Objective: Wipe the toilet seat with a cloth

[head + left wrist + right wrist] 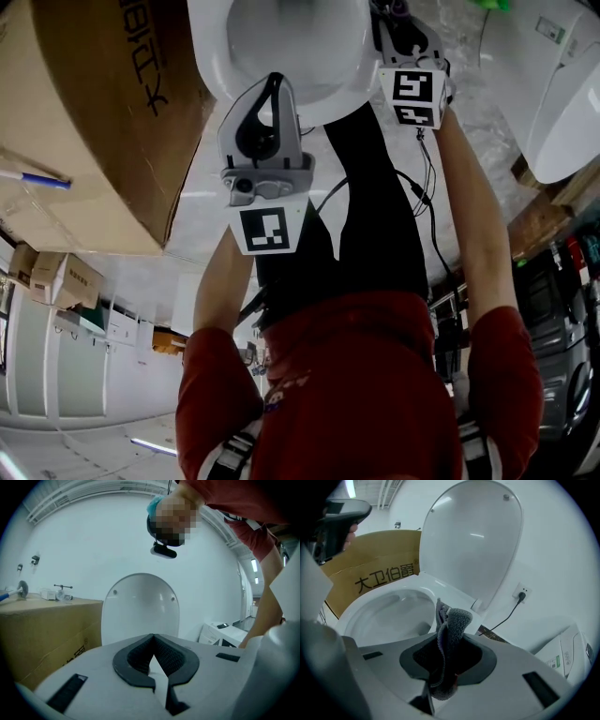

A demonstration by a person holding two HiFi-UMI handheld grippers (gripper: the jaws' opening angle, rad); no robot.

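Observation:
The white toilet stands with its lid (473,541) raised behind the bowl (389,613) and its white rim (447,591). My right gripper (449,638) is shut on a grey cloth (454,618), which sticks out past the jaws just above the rim's rear right part. In the head view the right gripper (398,19) is at the bowl's right edge. My left gripper (153,637) is shut with nothing between its jaws and points at the raised lid (140,606). The head view shows the left gripper (274,80) over the bowl's near rim (281,89).
A large cardboard box (379,573) stands close against the toilet's left side, with small items on top (56,592). A wall socket with a black cable (520,595) is right of the lid. A white ceramic unit (562,94) sits to the right.

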